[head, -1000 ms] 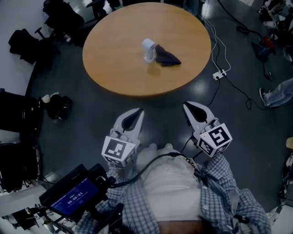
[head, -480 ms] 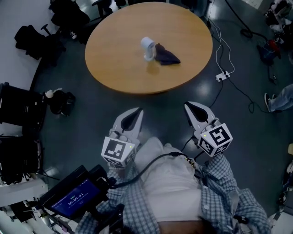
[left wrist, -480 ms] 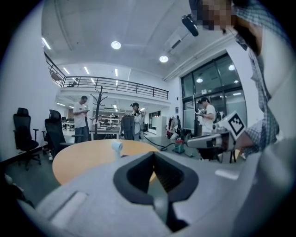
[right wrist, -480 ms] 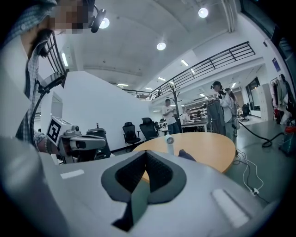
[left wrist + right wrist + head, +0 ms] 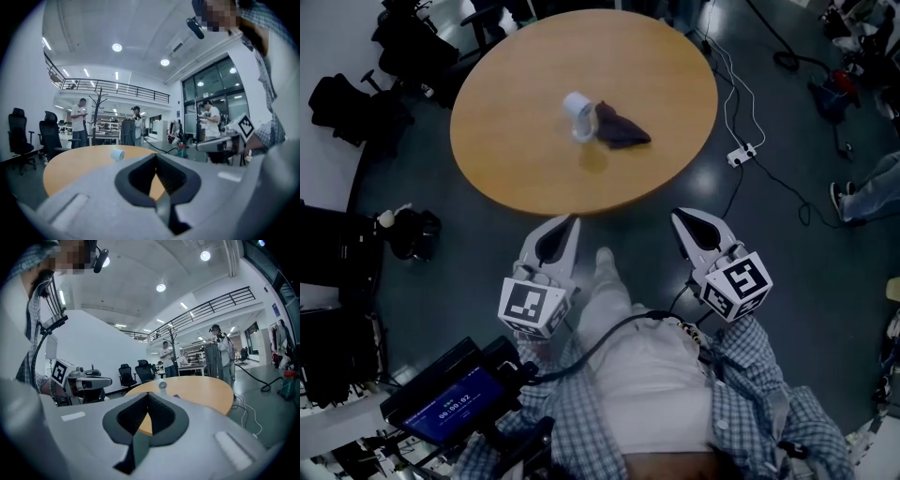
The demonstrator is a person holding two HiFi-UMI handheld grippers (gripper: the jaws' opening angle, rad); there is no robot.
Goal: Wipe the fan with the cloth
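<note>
A small white fan point(image 5: 577, 113) stands near the middle of the round wooden table point(image 5: 516, 159), with a dark crumpled cloth point(image 5: 619, 127) lying right beside it on its right. The fan point(image 5: 117, 153) shows far off in the left gripper view, and the fan point(image 5: 162, 386) shows small in the right gripper view, the cloth point(image 5: 176, 396) a dark speck next to it. My left gripper point(image 5: 565, 223) and right gripper point(image 5: 679, 217) are both shut and empty, held side by side short of the table's near edge, pointing at it.
Black office chairs point(image 5: 412, 42) stand left of the table, a dark bag point(image 5: 412, 232) on the floor nearer me. White cables and a power strip point(image 5: 742, 153) lie right of the table. Several people point(image 5: 79, 122) stand beyond the table. A screen device point(image 5: 450, 398) sits at lower left.
The table, fan and cloth have shifted left and nearer in the head view. Both grippers have come closer to the table's near edge and stay shut.
</note>
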